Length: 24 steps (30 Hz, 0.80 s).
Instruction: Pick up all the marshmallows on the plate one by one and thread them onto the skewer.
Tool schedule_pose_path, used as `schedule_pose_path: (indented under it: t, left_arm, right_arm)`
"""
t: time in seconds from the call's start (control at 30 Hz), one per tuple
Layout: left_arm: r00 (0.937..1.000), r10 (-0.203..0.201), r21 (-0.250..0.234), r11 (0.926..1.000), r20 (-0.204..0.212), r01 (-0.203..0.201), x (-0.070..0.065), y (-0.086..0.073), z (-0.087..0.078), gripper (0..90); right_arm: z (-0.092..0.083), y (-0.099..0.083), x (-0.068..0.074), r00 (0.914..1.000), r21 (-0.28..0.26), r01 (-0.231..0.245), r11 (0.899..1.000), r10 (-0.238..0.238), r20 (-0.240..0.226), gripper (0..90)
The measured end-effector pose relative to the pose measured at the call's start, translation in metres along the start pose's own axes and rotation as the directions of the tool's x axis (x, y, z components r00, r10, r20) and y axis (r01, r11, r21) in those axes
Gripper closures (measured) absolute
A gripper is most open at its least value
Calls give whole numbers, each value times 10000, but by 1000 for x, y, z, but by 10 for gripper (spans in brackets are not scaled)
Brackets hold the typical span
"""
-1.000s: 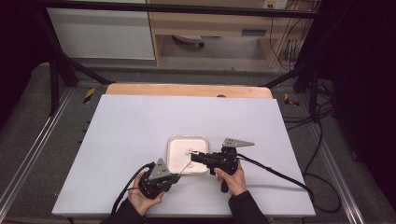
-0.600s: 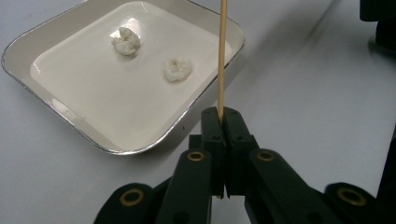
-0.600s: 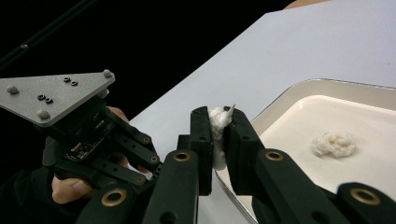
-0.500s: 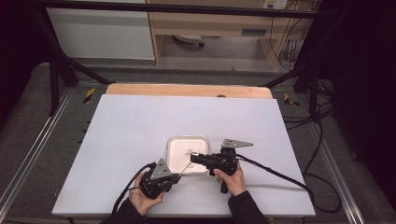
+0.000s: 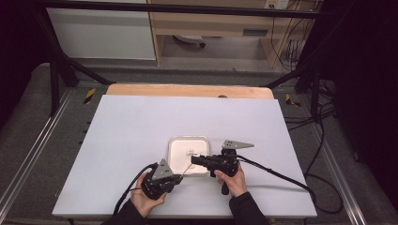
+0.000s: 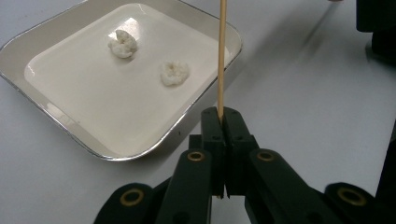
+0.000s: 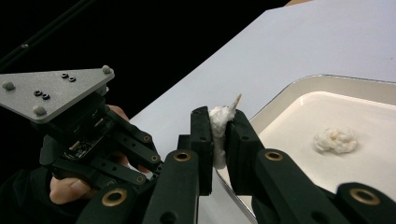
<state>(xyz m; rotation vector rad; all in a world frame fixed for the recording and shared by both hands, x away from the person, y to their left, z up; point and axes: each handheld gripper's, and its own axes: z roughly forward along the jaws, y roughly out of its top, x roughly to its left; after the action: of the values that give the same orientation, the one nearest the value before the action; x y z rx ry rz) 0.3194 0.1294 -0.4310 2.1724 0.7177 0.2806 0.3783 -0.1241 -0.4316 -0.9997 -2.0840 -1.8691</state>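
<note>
Wooden skewer [image 6: 222, 56]: thin, stiff, snappable, clamped low in left gripper [image 6: 223, 122] | cotton [image 7: 219, 126]: soft, light, pinched on the tip by right gripper [image 7: 218, 140] | beside tray [image 5: 174, 140], on counter [image 5: 126, 136].

Both forearms come in over the tabletop's near edge. The left hand [image 5: 143, 202] holds the left gripper [image 6: 223, 116] near that edge, its fingers [image 6: 212, 135] pressed together on a thin stick [image 6: 222, 56]. The right hand [image 5: 233, 180] holds the right gripper [image 7: 219, 126] level, pointing toward the left one, its fingers [image 7: 201, 140] clamping a white lump [image 7: 219, 123].
</note>
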Motion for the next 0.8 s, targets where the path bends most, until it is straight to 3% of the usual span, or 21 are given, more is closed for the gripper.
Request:
schedule_pose_path:
  t: [0.8]
  left_arm:
    - [9996,-269,-147,9995,-43,268,0,5,6,888]
  right_arm:
    - [2,-2,-1,9999,100,-73,9999,72,102,831]
